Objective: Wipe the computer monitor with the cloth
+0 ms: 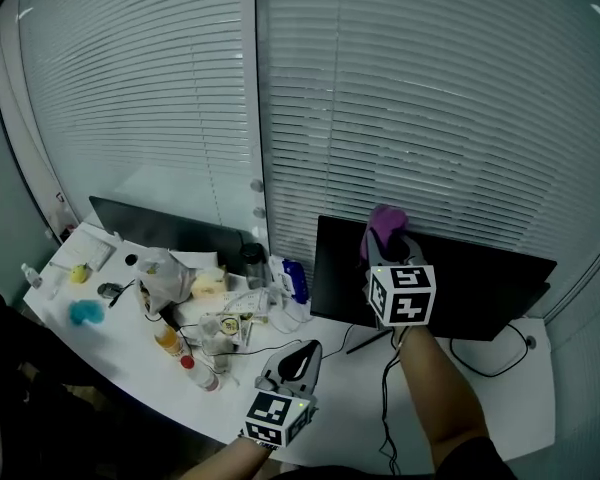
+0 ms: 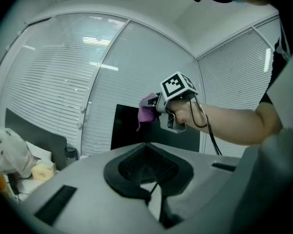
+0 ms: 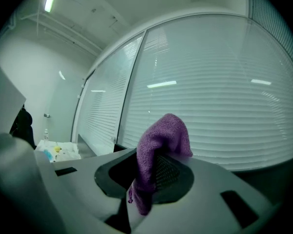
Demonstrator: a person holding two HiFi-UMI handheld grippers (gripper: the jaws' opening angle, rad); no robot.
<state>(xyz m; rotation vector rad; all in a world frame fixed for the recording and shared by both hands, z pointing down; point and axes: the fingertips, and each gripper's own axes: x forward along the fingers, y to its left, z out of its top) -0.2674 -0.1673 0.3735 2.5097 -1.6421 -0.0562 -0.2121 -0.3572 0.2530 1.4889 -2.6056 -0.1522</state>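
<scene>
White slatted blinds (image 1: 430, 98) closed off the whole back of the scene, and a white table (image 1: 340, 393) curved beneath them. On its right half stood the dark monitor (image 1: 470, 283), its back close to the blinds. The right tongs (image 1: 387, 240) were raised to the monitor's top edge near the upper left corner, clenched on the purple cloth (image 1: 385, 220). The cloth bulged above the tips and hung down one side between the jaws; whether it touched the screen could not be told. Most of the screen to the right of the cloth lay uncovered, out to the far edge. The left tongs (image 1: 298, 356) were held low over the table's near edge, jaws closed together on nothing, well apart from the monitor. Bare table lay between them and the monitor's foot, crossed only by thin cables (image 1: 385, 408). Farther left the room narrowed – bottles, a bag and papers (image 1: 195, 303) crowded the table in front of a second monitor (image 1: 160, 226).
</scene>
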